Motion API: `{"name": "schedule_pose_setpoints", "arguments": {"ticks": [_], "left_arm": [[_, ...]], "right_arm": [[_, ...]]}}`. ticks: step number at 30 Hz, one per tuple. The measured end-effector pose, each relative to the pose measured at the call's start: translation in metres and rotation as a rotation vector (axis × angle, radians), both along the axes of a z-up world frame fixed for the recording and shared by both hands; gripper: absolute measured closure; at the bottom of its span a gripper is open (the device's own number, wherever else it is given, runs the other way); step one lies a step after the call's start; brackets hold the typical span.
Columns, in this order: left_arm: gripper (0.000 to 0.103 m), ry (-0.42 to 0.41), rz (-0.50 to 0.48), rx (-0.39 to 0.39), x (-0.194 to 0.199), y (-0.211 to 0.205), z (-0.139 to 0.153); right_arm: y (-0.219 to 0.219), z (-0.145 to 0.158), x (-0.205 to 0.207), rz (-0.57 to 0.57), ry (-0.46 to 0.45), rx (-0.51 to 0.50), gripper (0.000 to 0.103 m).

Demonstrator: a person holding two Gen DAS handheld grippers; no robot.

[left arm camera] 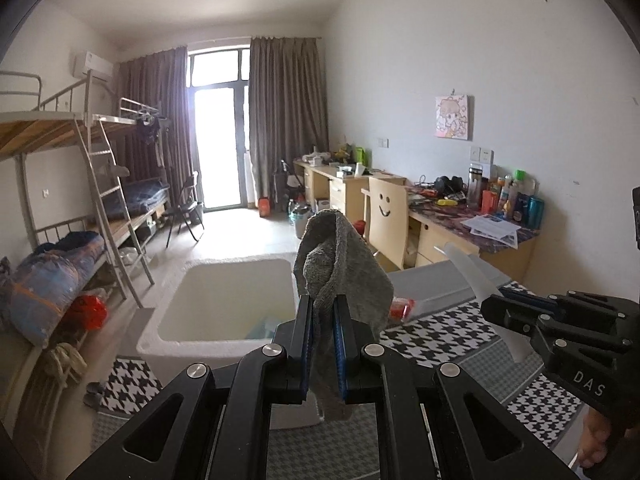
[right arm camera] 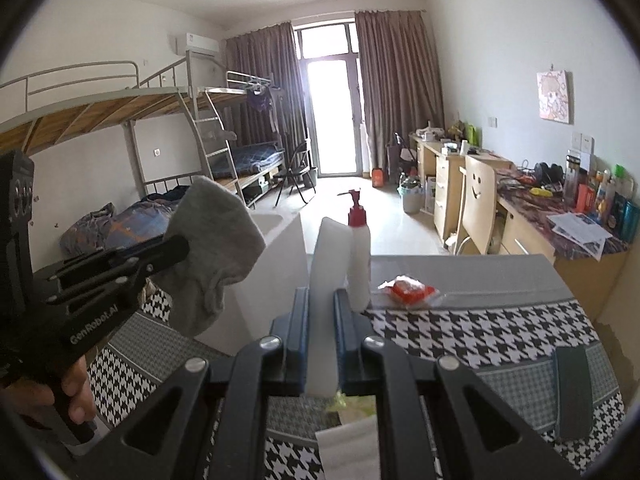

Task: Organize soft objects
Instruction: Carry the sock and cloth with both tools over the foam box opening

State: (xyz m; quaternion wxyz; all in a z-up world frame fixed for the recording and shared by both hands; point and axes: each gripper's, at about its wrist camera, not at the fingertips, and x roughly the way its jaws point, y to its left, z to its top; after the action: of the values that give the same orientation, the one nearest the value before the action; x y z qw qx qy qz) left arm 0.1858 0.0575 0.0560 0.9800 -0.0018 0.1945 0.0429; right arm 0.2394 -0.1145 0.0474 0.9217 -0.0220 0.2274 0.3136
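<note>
My left gripper [left arm camera: 323, 308] is shut on a grey sock [left arm camera: 340, 260], which stands up out of the jaws and hangs below them, above the near edge of a white foam box [left arm camera: 224, 308]. The right wrist view shows the same sock [right arm camera: 216, 236] held by the left gripper [right arm camera: 176, 250] at the left. My right gripper [right arm camera: 322, 300] is shut on a white foam sheet [right arm camera: 328, 256] that rises upright between the pads. In the left wrist view the right gripper [left arm camera: 500, 308] holds that white sheet [left arm camera: 476, 276] at the right.
A houndstooth-patterned table [right arm camera: 480, 328] carries a white pump bottle with a red top [right arm camera: 358, 256], a red packet in clear wrap [right arm camera: 408, 290] and a dark strap [right arm camera: 572, 392]. Bunk beds [left arm camera: 60, 208] stand left, cluttered desks [left arm camera: 480, 216] and a chair [left arm camera: 386, 216] right.
</note>
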Motion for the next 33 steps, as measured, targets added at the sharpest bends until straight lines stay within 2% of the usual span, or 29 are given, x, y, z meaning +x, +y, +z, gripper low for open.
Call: {"name": "schedule_pose_setpoints", "arguments": {"ticks": [15,24,33], "left_arm": [[0.092,-0.039,0.066,0.025,0.012,0.021,0.018],[0.093,-0.029,0.12,0.024,0.023,0.049,0.016],[0.092,0.018,0.189,0.013,0.039,0.071,0.005]], "right_arm": [[0.025,0.016,0.012,0.053,-0.012,0.004,0.089],[0.049,0.021,0.019,0.086,-0.006,-0.002,0.089],[0.067,0.015,0.029,0.116,0.02,-0.027,0.089]]}}
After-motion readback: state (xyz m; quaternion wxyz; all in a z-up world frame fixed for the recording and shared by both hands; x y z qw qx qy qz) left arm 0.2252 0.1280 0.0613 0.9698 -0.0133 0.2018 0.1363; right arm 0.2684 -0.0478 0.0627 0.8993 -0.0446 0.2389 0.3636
